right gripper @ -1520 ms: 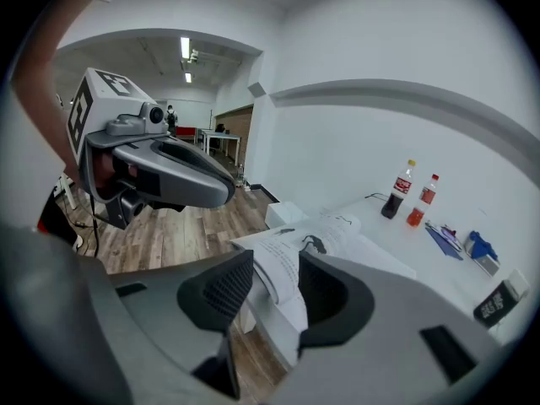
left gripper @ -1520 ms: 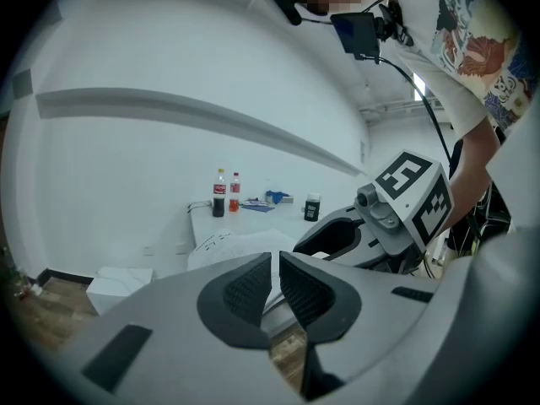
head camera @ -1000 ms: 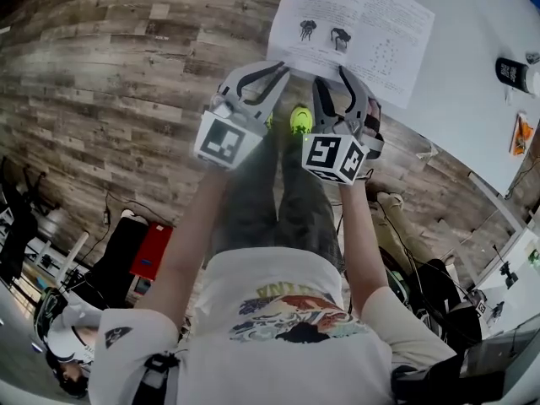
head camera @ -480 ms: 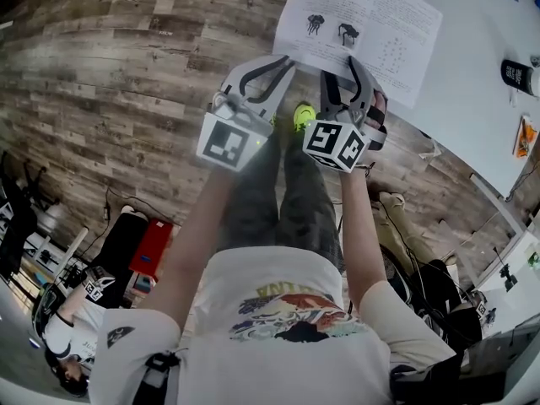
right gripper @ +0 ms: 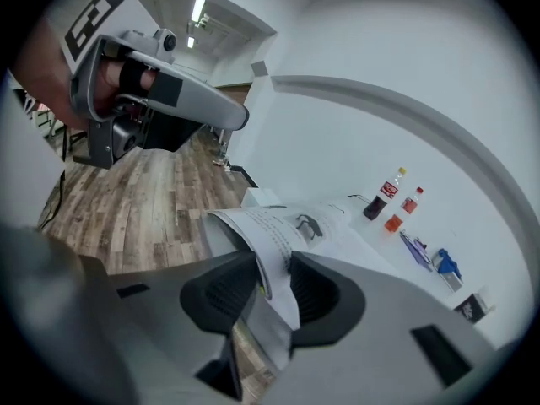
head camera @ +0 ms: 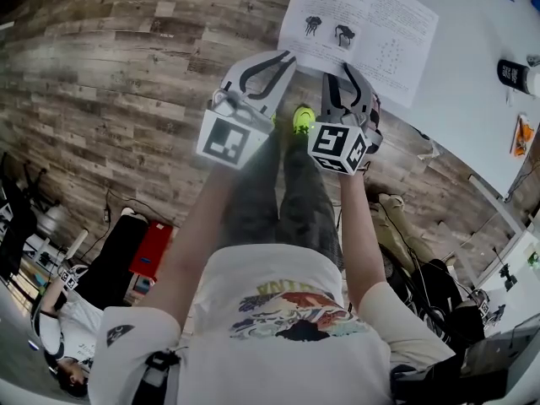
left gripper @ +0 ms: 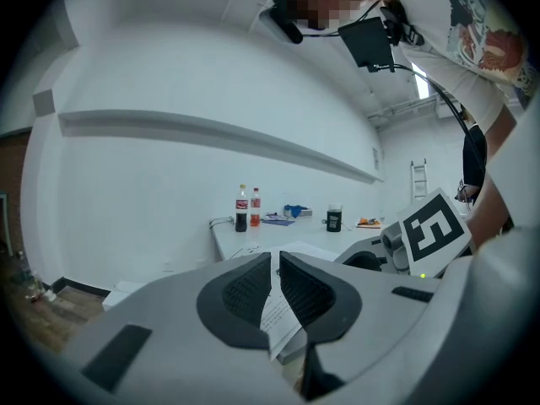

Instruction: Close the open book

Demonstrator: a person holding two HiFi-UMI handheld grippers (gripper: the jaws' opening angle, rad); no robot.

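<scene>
White table (head camera: 472, 83) lies ahead of your tongs, with the open book (head camera: 359, 24) at its near edge. Your left tongs (head camera: 283, 59) pinch one page; your right tongs (head camera: 337, 74), jaws just closing, clamp a sheaf of pages. Bottles (left gripper: 241, 211) stand beyond, well apart.

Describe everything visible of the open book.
The open book lies spread at the near edge of the white table, paper pages white with print, two dark drawings on one page, a dotted diagram on the other. The left claw pinches a thin leaf at its near edge; the right claw, whose jaws have just been closing, grips a curled sheaf of pages.
</scene>
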